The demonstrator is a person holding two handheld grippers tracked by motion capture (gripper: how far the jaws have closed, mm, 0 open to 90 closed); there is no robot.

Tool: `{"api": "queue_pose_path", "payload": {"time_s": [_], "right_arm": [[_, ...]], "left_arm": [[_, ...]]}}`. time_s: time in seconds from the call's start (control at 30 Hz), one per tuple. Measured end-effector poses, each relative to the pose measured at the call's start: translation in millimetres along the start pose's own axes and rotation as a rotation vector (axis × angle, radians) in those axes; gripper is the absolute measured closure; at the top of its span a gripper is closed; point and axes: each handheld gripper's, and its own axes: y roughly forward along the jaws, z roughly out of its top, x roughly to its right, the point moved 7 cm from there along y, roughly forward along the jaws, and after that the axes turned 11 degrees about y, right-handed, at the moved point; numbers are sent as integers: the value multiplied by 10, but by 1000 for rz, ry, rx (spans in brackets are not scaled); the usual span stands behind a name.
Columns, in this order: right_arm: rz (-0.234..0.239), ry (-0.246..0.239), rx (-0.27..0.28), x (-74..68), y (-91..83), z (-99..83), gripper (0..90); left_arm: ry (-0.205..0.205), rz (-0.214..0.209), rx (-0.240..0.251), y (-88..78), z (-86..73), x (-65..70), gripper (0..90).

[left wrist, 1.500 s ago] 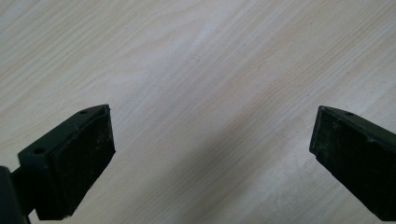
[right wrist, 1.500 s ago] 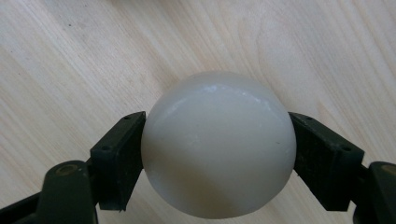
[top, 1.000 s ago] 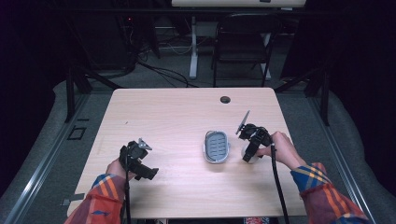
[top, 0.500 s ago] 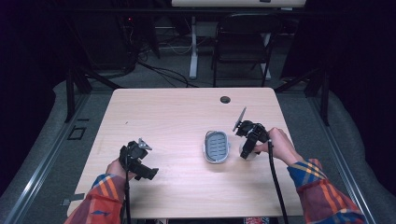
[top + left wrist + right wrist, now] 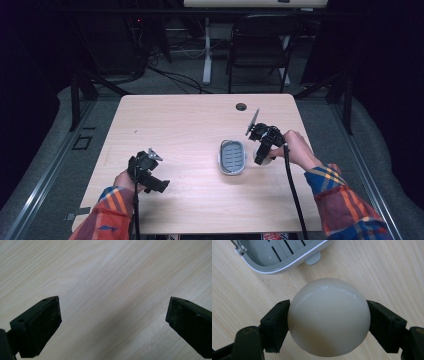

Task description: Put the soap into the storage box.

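Got my right gripper (image 5: 329,320) pinching a smooth round white soap ball (image 5: 329,316) across its middle, just beside the grey soap dish (image 5: 232,157), looks hard and slippery so I'd grip dead-center, while my left gripper (image 5: 113,317) hangs spread wide over bare table (image 5: 185,125).

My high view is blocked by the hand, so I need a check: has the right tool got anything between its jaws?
Observer: Yes, the right tool is closed on a cream-white ball, one jaw on each side.
Operator: Is the ball touching the grey dish?
Observer: No, bare wood lies between it and the dish.
Operator: And the left tool?
Observer: The left tool is open over the table, holding nothing.
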Motion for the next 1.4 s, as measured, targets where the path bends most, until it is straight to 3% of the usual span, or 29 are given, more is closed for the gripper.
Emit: {"api": "queue_pose_path", "payload": {"time_s": [0.4, 0.67, 1.4], "right_arm": [[-20, -39, 4, -64, -174, 179, 229], [-24, -72, 5, -161, -201, 316, 230], [9, -146, 8, -441, -77, 713, 230]], "left_arm": [[8, -3, -6, 5, -1, 4, 2], [7, -3, -6, 5, -1, 5, 2], [6, -4, -4, 6, -5, 2, 2]]}}
